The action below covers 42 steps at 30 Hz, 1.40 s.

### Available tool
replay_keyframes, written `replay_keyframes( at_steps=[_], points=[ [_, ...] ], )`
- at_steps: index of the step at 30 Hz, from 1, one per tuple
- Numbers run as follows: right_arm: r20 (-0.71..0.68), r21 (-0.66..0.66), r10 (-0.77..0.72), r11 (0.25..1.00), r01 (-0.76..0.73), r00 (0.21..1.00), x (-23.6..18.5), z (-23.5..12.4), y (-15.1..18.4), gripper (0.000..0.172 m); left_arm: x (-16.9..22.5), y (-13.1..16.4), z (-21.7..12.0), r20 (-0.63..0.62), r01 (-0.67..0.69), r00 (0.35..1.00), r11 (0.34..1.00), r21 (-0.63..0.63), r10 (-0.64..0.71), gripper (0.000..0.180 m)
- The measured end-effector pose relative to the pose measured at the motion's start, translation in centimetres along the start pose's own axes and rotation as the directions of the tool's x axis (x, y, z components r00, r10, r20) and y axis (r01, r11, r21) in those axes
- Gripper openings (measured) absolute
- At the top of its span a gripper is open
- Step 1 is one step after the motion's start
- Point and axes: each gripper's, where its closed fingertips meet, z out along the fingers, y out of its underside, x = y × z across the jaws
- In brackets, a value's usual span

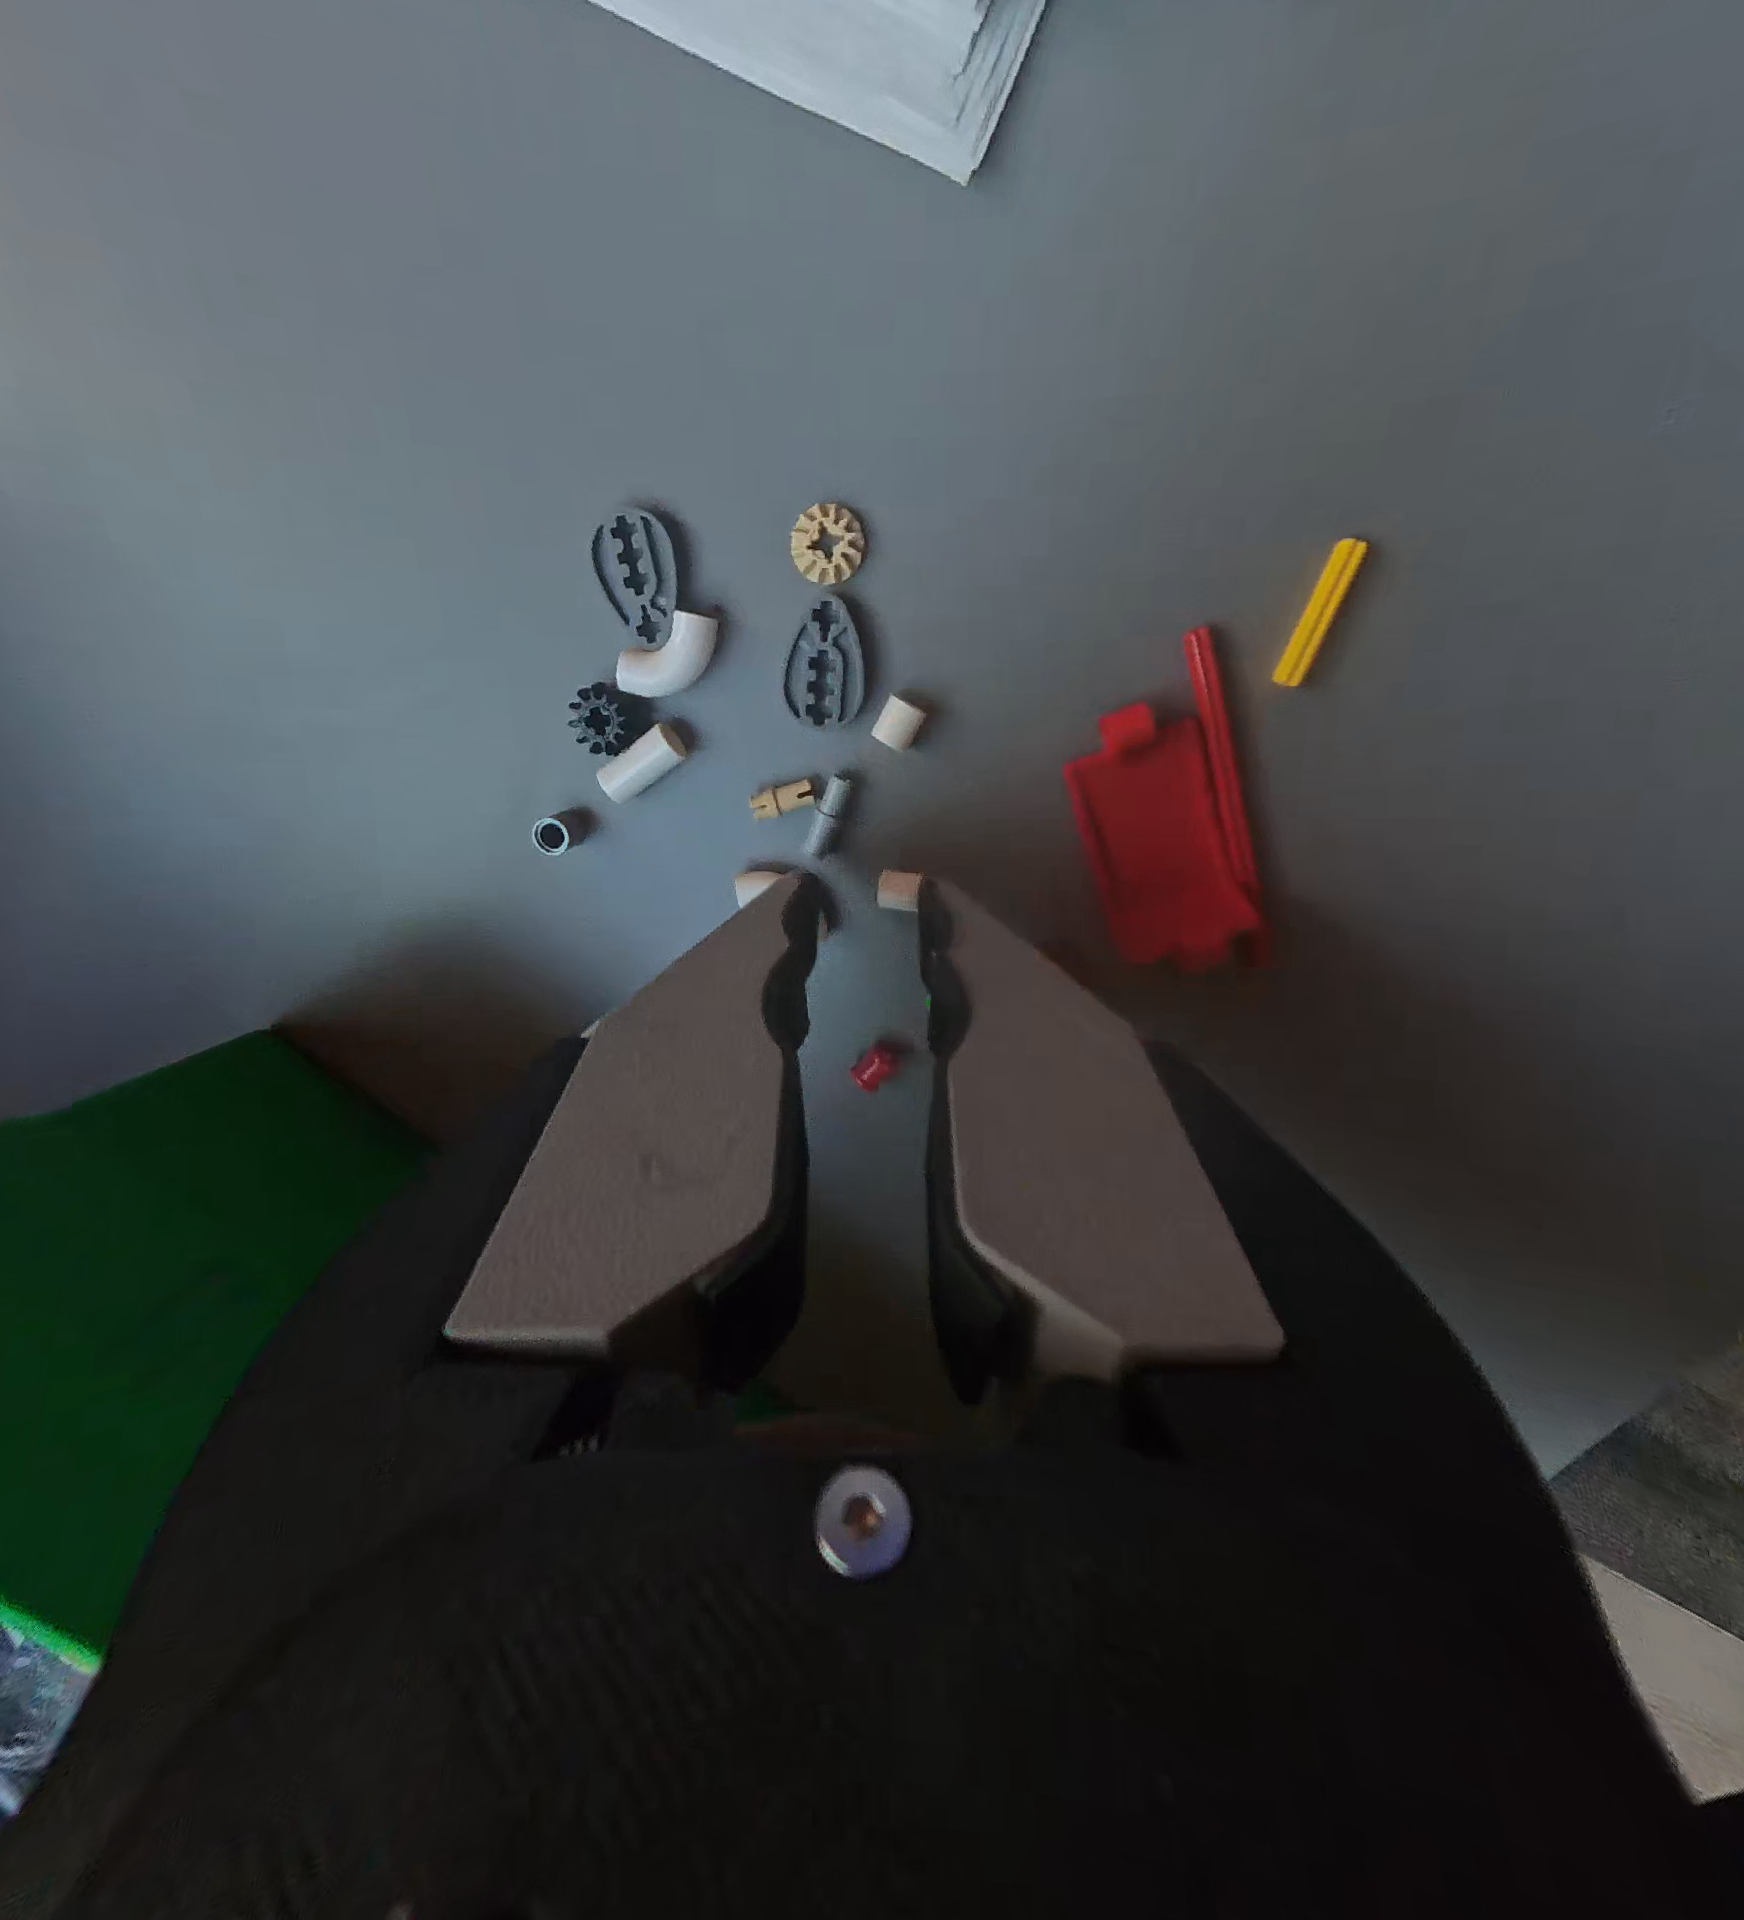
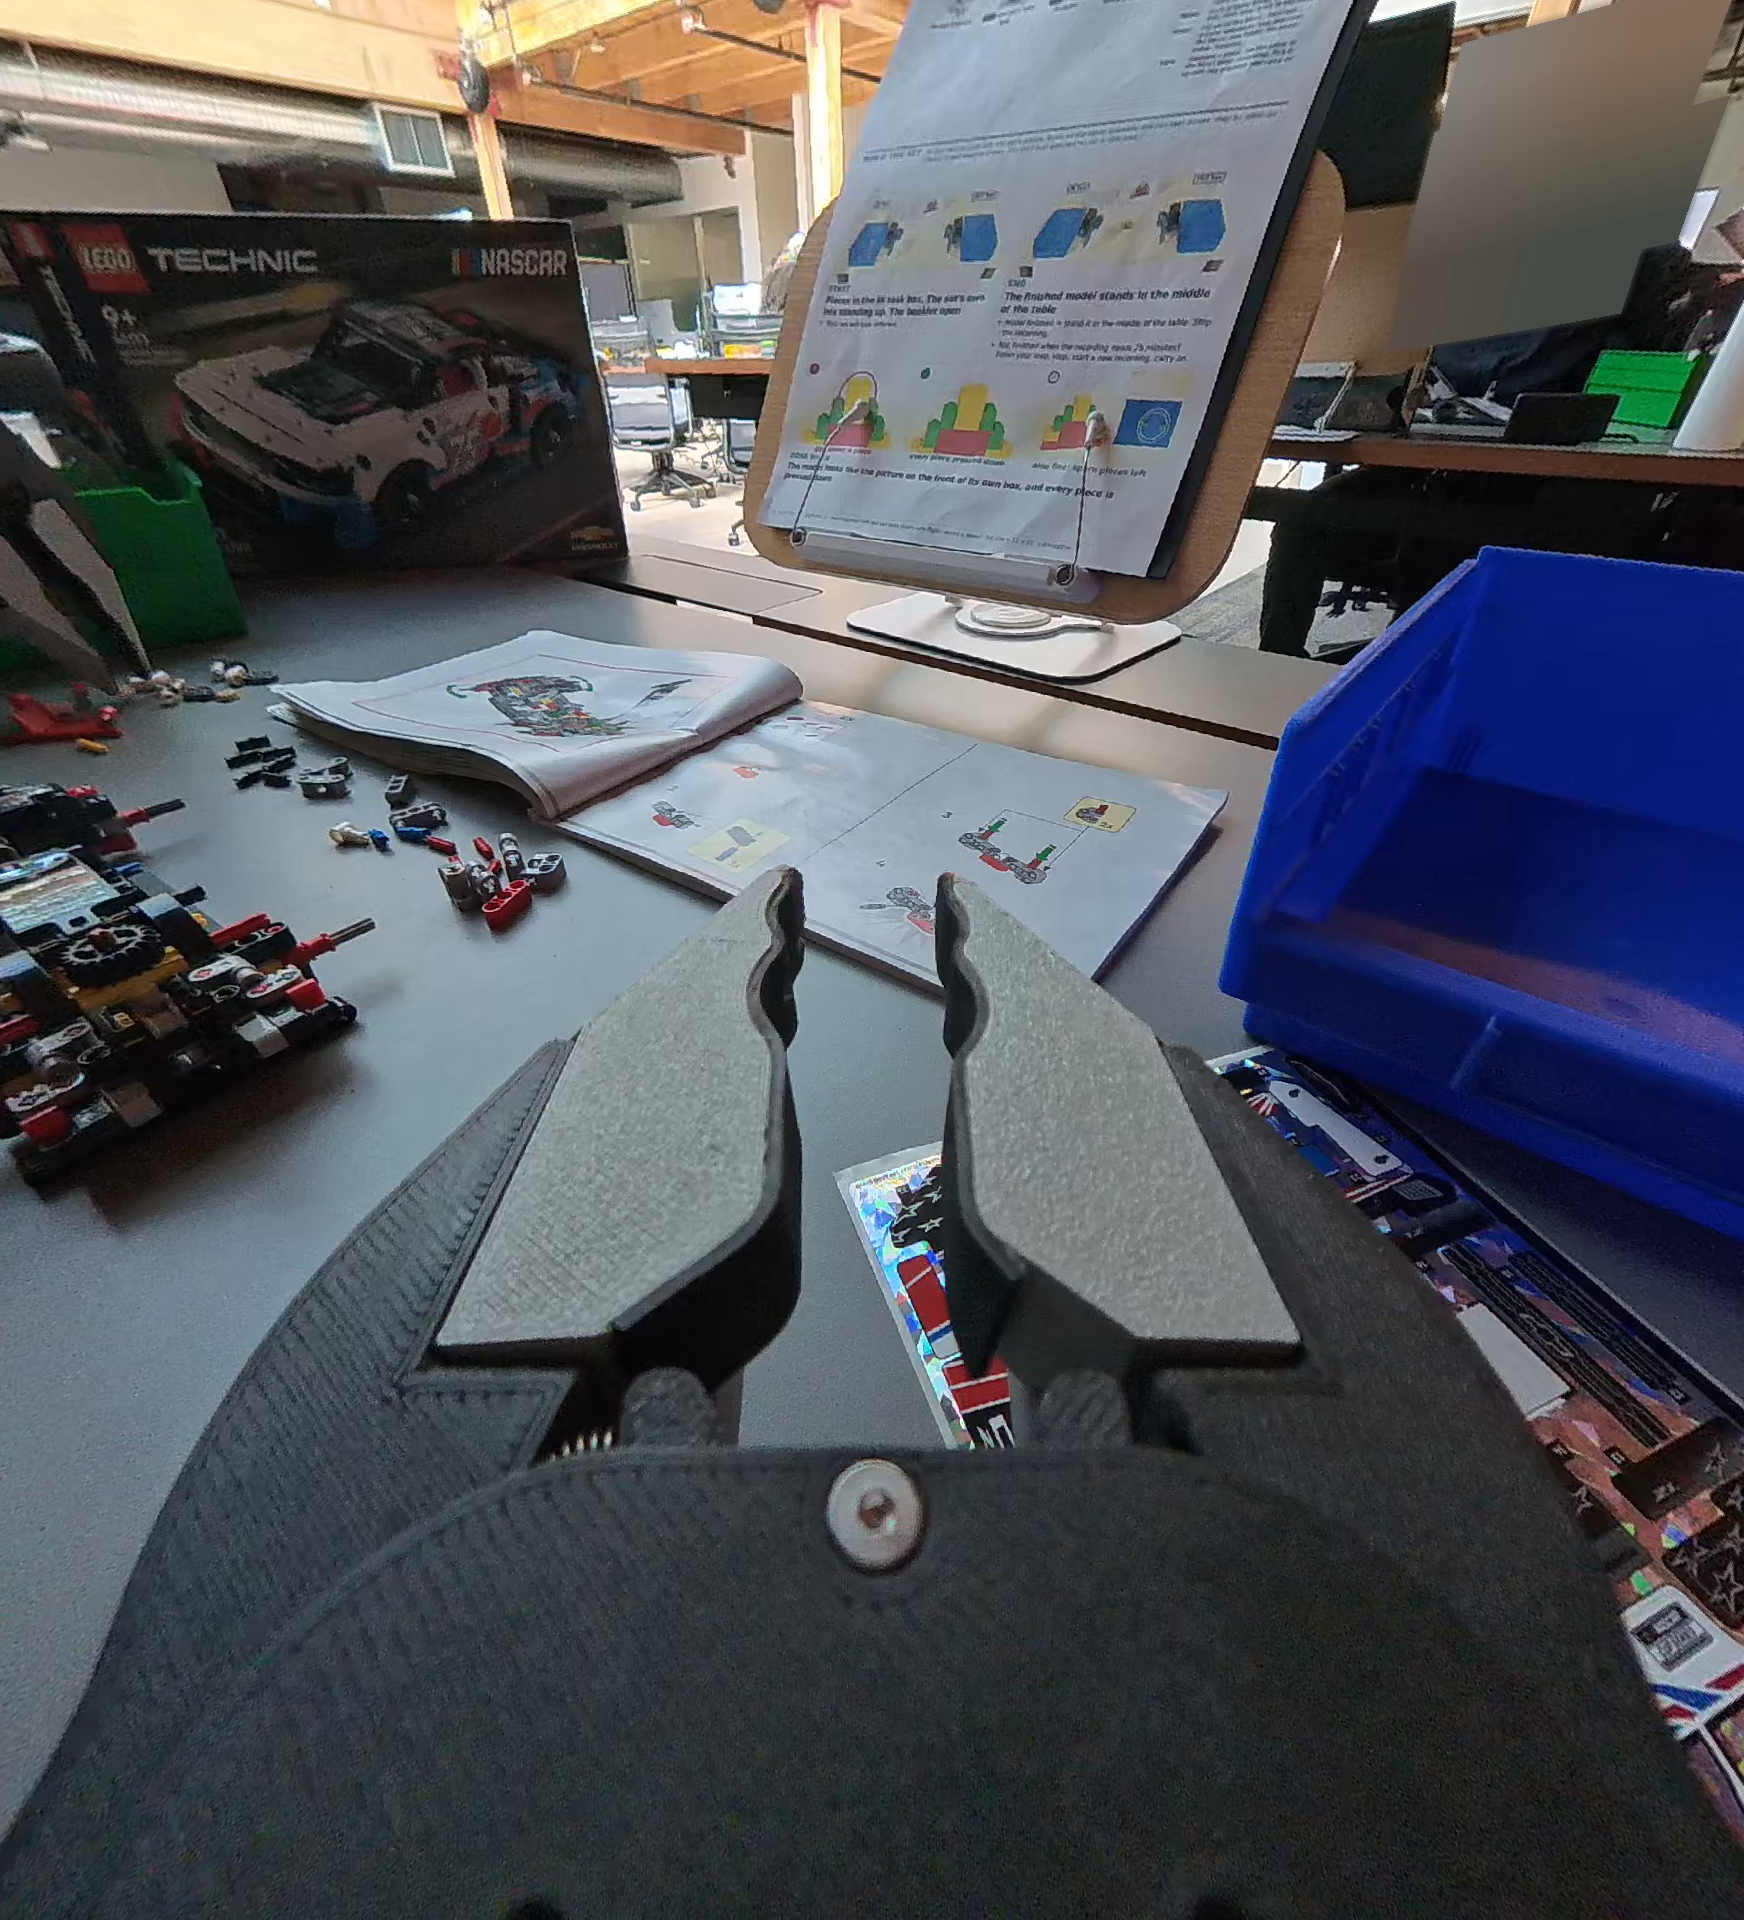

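Between the left gripper's (image 1: 863, 899) spread, empty fingers lies a small red bush (image 1: 876, 1065) on the grey table (image 1: 328, 520), its short axis running roughly toward upper right, though blur makes that uncertain. Two tan tubes (image 1: 899, 890) flank the fingertips. Lowering squarely would suit any pickup. Farther off, the right gripper (image 2: 868, 899) hangs open, empty, before the open booklet (image 2: 899, 810).
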Motion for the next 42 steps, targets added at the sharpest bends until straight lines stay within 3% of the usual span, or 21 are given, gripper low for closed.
replay_keyframes(
  at_steps=[8, 13, 18, 23, 32, 37, 42],
  points=[
    [-0.007, 0.012, 0.011, 1.0, -0.01, 1.0, 0.2, -0.2, -0.2, 0.022, 0.3, -0.3, -1.8, 0.057, 0.028, 0.998, 0.999, 0.045, -0.031, 0.025],
    [0.0, 0.008, 0.011, 1.0, -0.011, 1.0, 0.0, -0.1, -0.1, 0.022, 6.3, -3.6, -1.8, -0.013, -0.13, 0.991, 0.98, 0.153, 0.134, 0.026],
    [0.007, 0.005, 0.007, 1.0, -0.007, 1.0, -0.2, -0.1, -0.1, 0.021, 7.8, -6.5, 0.5, 0.001, -0.153, 0.988, 0.97, 0.188, 0.155, 0.02],
    [0.006, 0.019, 0.018, 1.0, -0.018, 1.0, -0.1, -0.3, -0.3, 0.021, 7.7, -5.8, 1.4, 0.005, -0.165, 0.986, 0.976, 0.143, 0.166, 0.001],
    [0.016, 0.012, 0.016, 1.0, -0.016, 1.0, -0.3, -0.2, -0.2, 0.021, 2.7, -3.3, 1.2, 0.108, -0.089, 0.991, 0.992, 0.089, 0.08, 0.0],
    [0.018, 0.019, 0.024, 1.0, -0.025, 1.0, -0.3, -0.3, -0.3, 0.021, 1.9, -3.1, 0.0, 0.128, -0.041, 0.991, 0.993, 0.114, 0.026, 0.019],
    [0.02, 0.023, 0.031, 0.999, -0.032, 0.999, -0.3, -0.3, -0.3, 0.021, 5.1, -2.6, -2.1, 0.098, -0.084, 0.993, 0.988, 0.131, 0.071, 0.035]
  ],
)
